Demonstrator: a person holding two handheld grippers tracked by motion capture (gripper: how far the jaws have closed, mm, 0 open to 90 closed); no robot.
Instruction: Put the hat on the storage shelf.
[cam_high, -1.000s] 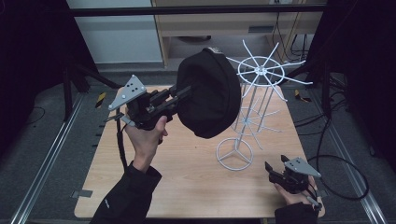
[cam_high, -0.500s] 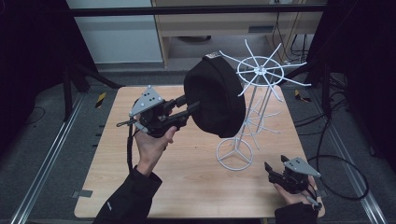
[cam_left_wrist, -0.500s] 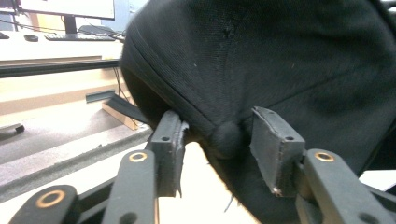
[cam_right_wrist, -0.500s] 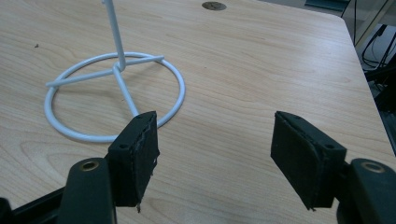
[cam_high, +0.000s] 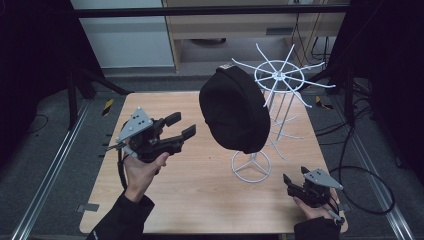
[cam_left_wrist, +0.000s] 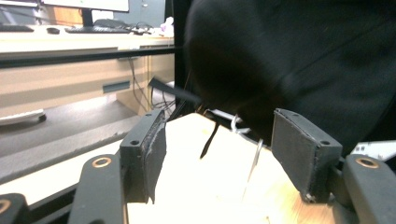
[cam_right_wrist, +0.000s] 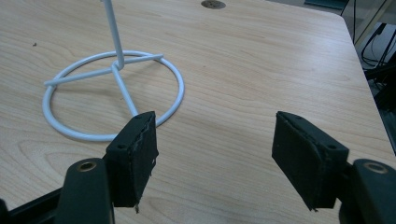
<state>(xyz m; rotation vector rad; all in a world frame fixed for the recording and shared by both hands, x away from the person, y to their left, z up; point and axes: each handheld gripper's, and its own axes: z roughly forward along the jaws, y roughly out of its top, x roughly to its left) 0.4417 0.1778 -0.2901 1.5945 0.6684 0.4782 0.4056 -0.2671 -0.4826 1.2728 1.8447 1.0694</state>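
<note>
the wooden table (cam_high: 200, 190) carries a white wire hat stand (cam_high: 272, 107), and a black cap (cam_high: 235, 110) hangs on the stand's near side, up off the tabletop and tilted, its long axis running from upper left down to lower right in the high view. the left gripper (cam_high: 185, 126) sits just to the cap's left and a little lower; its jaws have just been opening and now stand wide with nothing between them, apart from the fabric. in the left gripper view the cap looms just ahead and to the right of the jaws. the right gripper (cam_high: 289, 181) rests low by the stand's ring base (cam_right_wrist: 112, 93), jaws spread and empty, farther from the cap, so the left is the nearer hand.
</note>
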